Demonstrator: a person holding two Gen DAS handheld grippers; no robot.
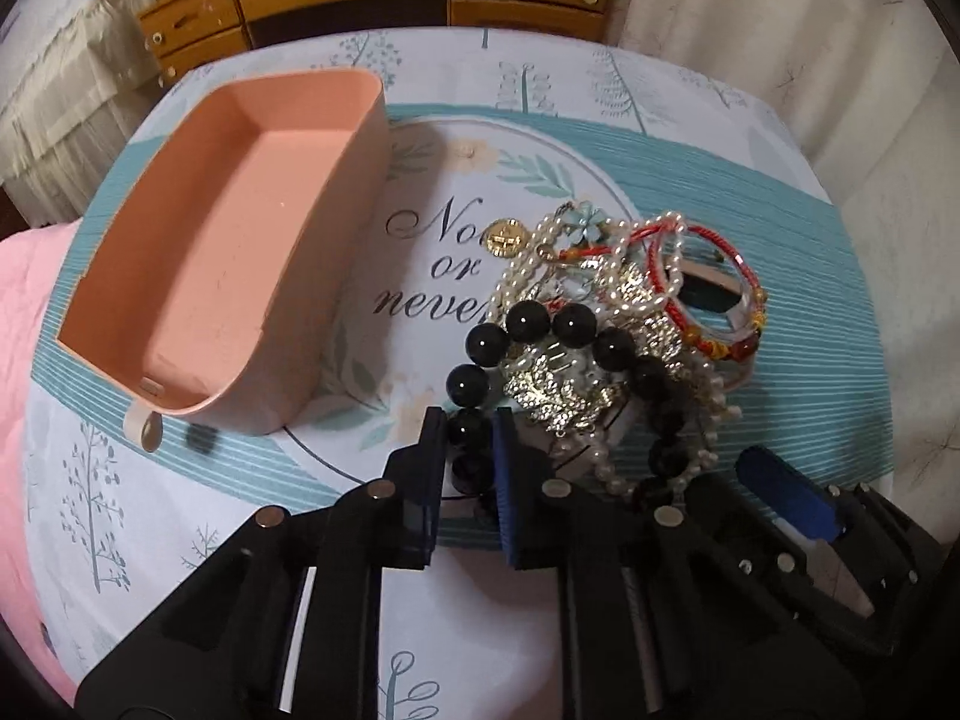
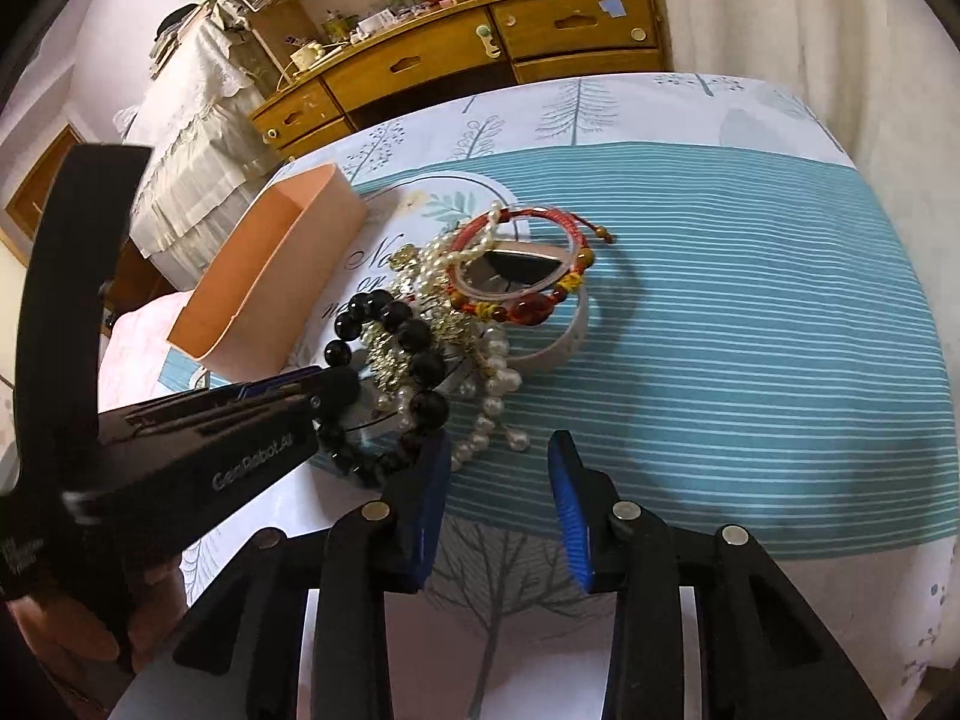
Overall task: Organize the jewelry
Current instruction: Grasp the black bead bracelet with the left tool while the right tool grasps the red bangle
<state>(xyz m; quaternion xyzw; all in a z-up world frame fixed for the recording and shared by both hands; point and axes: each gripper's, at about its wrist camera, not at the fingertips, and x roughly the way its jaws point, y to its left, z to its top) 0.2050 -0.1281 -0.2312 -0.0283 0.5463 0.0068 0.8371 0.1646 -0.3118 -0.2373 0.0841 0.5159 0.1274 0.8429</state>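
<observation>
L wrist view: left gripper (image 1: 471, 438) fingers seen pinching one bead of black bead bracelet (image 1: 528, 324), at near edge of jewelry pile (image 1: 606, 324). Pile is heaped on a small round mirror (image 1: 708, 288) on the surface (image 1: 780, 276), w/ pearl strands and red cord bracelet (image 1: 678, 240) tangled in. Pink tray (image 1: 240, 240) sits empty just left of pile.

R wrist view: right gripper (image 2: 498, 468) fingers spread, nothing between them, held over cloth just beside pearl strands (image 2: 486, 408). Left gripper body seen at left, tip on the black beads.

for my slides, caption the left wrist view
Left gripper shut on black bead bracelet in a jewelry pile, empty pink box beside it.
</observation>
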